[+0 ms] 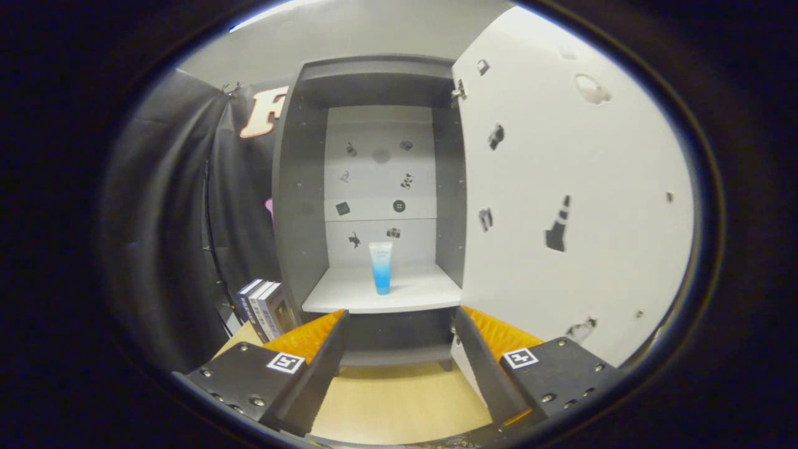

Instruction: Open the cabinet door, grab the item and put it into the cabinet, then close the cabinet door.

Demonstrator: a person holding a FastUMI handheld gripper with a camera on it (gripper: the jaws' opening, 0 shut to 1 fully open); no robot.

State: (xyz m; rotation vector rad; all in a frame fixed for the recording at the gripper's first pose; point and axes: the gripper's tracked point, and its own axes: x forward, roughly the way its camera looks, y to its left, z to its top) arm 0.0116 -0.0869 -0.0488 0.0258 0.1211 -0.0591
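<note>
One gripper (399,340) shows two fingers, spread apart with nothing between them. Beyond the fingers stands one cabinet (299,187) with one door (580,206), swung open ahead and to the right. One tube (381,267) stands upright on its one visible shelf (349,293). Three books (265,308) stand just left of the fingers, on one table (399,405).

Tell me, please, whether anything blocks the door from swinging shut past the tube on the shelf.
Nothing visible does: the tube stands upright, well back on the shelf; the open claw sits in front, beside the door.
</note>
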